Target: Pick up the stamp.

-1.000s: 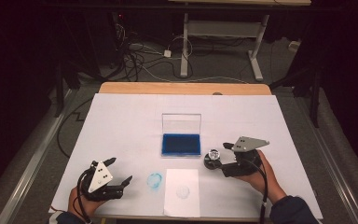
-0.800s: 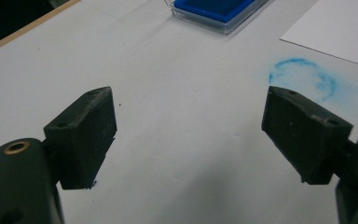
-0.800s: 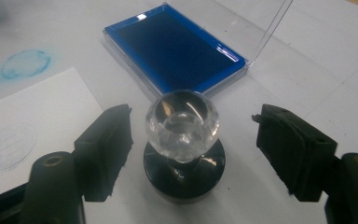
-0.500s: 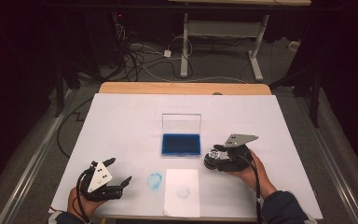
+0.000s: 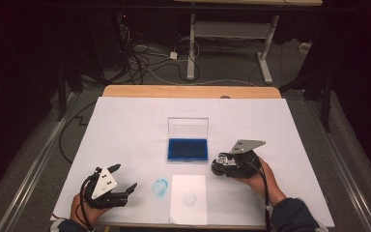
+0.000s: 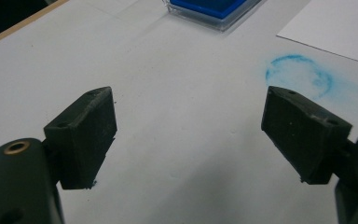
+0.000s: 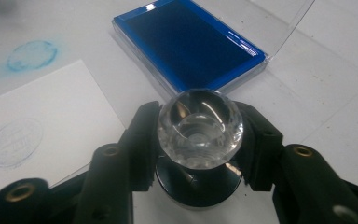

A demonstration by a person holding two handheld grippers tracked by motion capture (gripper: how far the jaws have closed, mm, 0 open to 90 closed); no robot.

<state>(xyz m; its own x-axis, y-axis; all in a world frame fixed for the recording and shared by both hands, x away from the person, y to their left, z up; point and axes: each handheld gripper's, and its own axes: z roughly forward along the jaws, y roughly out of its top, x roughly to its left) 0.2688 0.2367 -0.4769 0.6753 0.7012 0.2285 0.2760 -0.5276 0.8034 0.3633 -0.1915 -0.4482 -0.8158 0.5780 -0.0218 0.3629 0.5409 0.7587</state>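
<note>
A stamp with a clear faceted knob (image 7: 199, 128) and a black round base stands on the white table cover, just right of the open blue ink pad (image 5: 187, 149) (image 7: 189, 44). My right gripper (image 5: 218, 166) (image 7: 199, 144) has just been closing and now its jaws press on the stamp's knob from both sides. A white sheet (image 5: 189, 198) (image 7: 32, 126) with a faint round blue print lies in front of the pad. My left gripper (image 5: 124, 180) (image 6: 189, 135) rests open near the front left, with nothing between its fingers. A blue ring smudge (image 5: 160, 186) (image 6: 299, 74) marks the cover just beyond it.
The ink pad's clear lid (image 5: 188, 128) stands upright behind it. The table's wooden far edge (image 5: 188, 91) shows past the white cover (image 5: 125, 125). Beyond the table are cables on the floor (image 5: 145, 58) and a desk frame (image 5: 232, 34).
My right gripper has shifted slightly left and its jaws have closed around the stamp's knob. The left gripper has stayed where it was.
</note>
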